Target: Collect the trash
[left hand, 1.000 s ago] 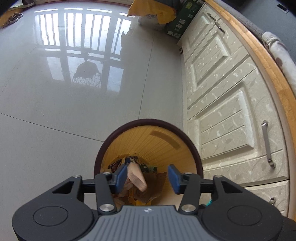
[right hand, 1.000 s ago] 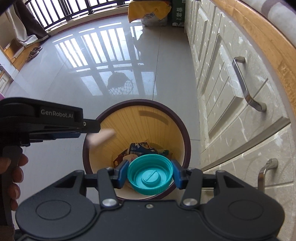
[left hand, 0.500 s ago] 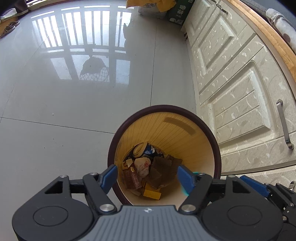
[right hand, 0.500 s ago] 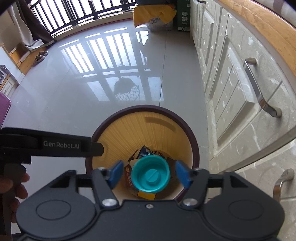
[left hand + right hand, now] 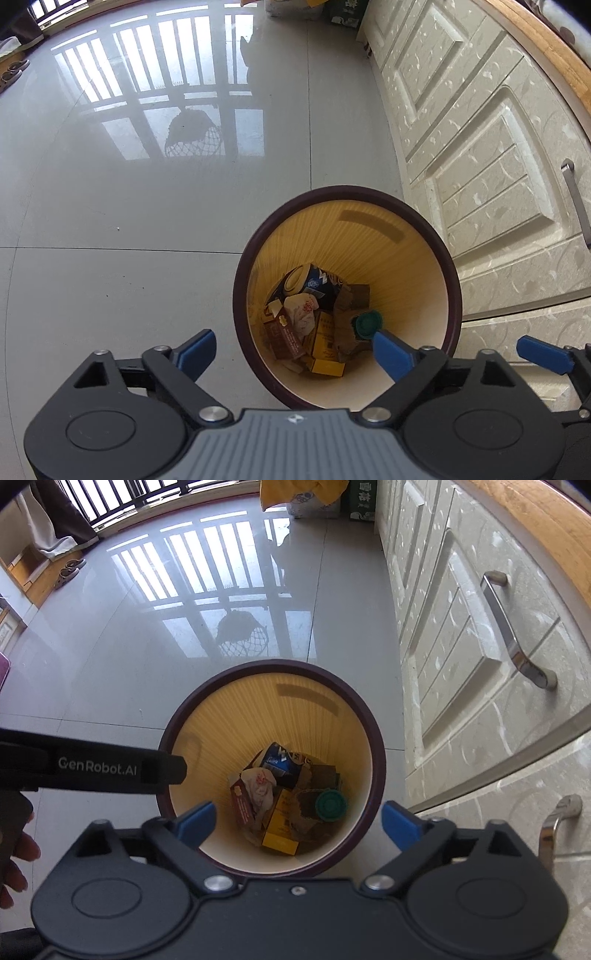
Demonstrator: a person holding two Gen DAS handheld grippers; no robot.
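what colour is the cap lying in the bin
Teal green; the cap shows best in the right wrist view, lying on the trash in the bin.

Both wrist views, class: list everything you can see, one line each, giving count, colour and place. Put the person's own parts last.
Waste bin: one, dark brown rim, yellow inside, on the floor beside the cabinets.
Teal cap: one, lying in the bin on the cabinet side.
Boxes and wrappers: several, red, blue, yellow, brown, piled on the bin's bottom.
Floor: grey glossy tiles.
Cabinets: cream doors, metal handles, wooden top edge.
Yellow bag: one, far end of the floor.
Green box: one, beside it.
Shoes: a pair, far left.
Left gripper: open, empty.
Right gripper: open, empty.
Hand: one, lower left.
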